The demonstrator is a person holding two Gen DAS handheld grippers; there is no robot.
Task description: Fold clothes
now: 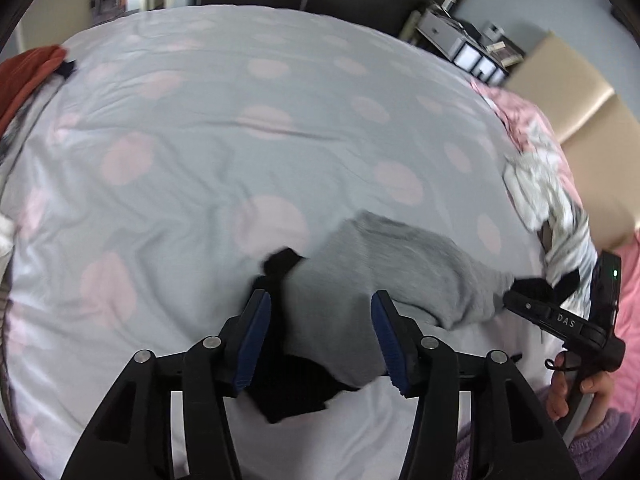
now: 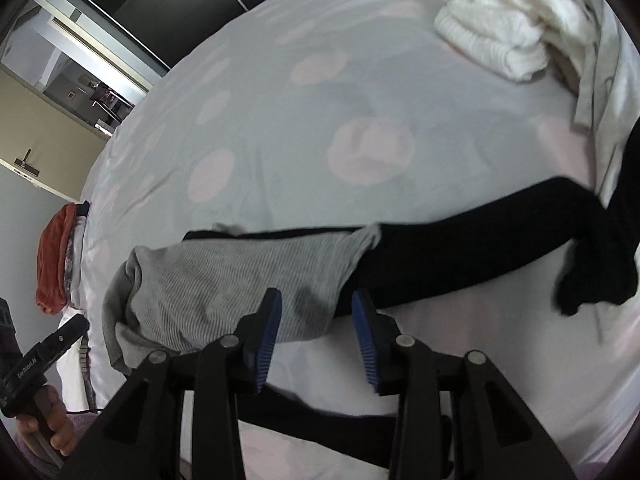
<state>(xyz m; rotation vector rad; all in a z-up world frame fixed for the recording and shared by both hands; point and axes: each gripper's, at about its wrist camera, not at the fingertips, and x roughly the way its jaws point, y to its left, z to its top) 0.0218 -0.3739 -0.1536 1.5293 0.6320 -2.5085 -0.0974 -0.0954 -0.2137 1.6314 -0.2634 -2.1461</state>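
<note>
A grey ribbed garment (image 1: 380, 264) with black parts (image 1: 292, 384) lies crumpled on the bed near its front edge. My left gripper (image 1: 320, 296) is open, its blue pads (image 1: 256, 340) standing on either side of the grey cloth. In the right wrist view the same garment shows a grey body (image 2: 240, 276) and a long black sleeve (image 2: 460, 256) stretching right. My right gripper (image 2: 316, 294) is open just above the line where grey meets black. Each gripper appears in the other's view: the right gripper (image 1: 560, 320) and the left gripper (image 2: 40, 356), both held in hands.
The bed cover (image 1: 240, 140) is pale grey with pink dots. A pile of white clothes (image 2: 500, 28) lies at the right, an orange-red garment (image 2: 56, 256) at the left edge. A cardboard box (image 1: 580, 92) and a drawer unit (image 1: 460, 40) stand beyond the bed.
</note>
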